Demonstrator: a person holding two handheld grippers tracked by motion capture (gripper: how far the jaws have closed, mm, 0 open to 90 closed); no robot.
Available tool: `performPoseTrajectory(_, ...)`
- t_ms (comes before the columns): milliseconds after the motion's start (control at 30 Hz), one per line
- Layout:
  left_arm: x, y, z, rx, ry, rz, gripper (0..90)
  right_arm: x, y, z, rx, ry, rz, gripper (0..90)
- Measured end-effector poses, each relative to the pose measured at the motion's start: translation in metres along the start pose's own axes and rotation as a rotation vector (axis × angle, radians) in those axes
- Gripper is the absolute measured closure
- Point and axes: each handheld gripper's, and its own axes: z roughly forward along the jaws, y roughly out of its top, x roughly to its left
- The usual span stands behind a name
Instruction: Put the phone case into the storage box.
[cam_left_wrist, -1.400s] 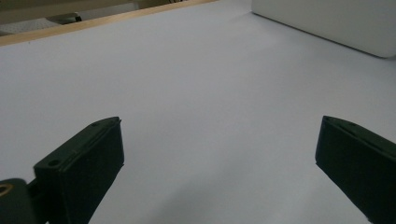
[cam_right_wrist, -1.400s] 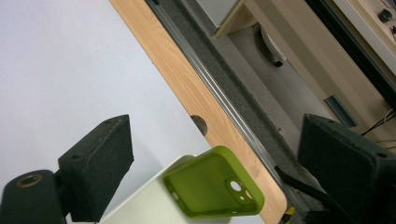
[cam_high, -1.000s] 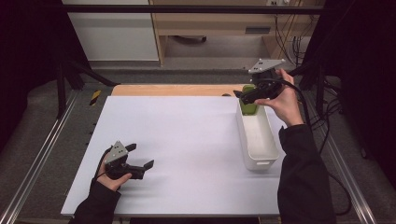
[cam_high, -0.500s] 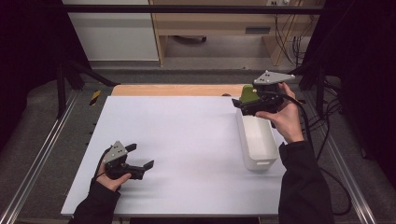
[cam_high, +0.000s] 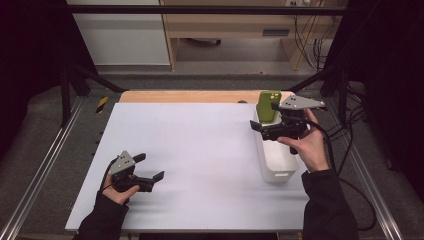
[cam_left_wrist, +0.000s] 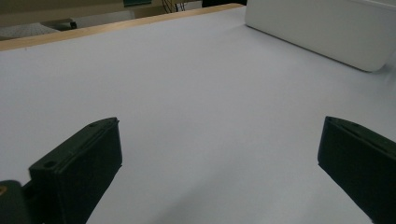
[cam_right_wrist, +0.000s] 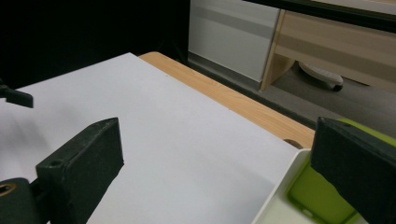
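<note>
Green case (cam_high: 268, 105) standing on end at the bin's (cam_high: 274, 170) far end, leaning there probably for an easy pinch, right gripper (cam_high: 265, 127) hovering just beside it with jaws spread, left gripper (cam_high: 148, 167) resting spread on the bench (cam_high: 200, 145), likely waiting.

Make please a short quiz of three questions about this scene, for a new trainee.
1. True or false: the left gripper holds the green phone case.
2. Where does the green phone case stand? A) flat on the white table top B) upright in the far end of the white bin C) on the floor
3. Fill in: the jaws of the right gripper stand ____.

Key:
1. False; its jaws are open and hold nothing.
2. B
3. open; one jaw is beside the case, not clamped on it.
</note>
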Motion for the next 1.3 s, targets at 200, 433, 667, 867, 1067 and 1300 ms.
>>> performPoseTrajectory(200, 0.000, 0.000, -0.001, -0.003, 0.001, -0.001, 0.0, 0.007, -0.019, -0.007, -0.015, 0.034, 0.016, 3.3)
performPoseTrajectory(433, 0.000, 0.000, -0.001, -0.009, -0.003, -0.002, 0.0, 0.014, -0.042, -0.017, -0.036, 0.057, 0.044, 2.9)
performPoseTrajectory(667, 0.000, 0.001, -0.002, -0.020, -0.007, -0.005, 0.0, 0.015, -0.068, -0.027, -0.050, 0.068, 0.055, 2.9)
performPoseTrajectory(867, 0.000, 0.001, -0.002, -0.025, -0.013, -0.001, 0.0, 0.014, -0.087, -0.037, -0.066, 0.066, 0.070, 2.7)
performPoseTrajectory(1067, -0.001, 0.001, -0.003, -0.030, -0.013, 0.001, 0.0, 0.015, -0.102, -0.045, -0.071, 0.065, 0.066, 2.3)
performPoseTrajectory(1300, -0.001, 0.002, -0.003, -0.035, -0.013, 0.000, 0.0, 0.016, -0.120, -0.054, -0.055, 0.055, 0.070, 1.5)
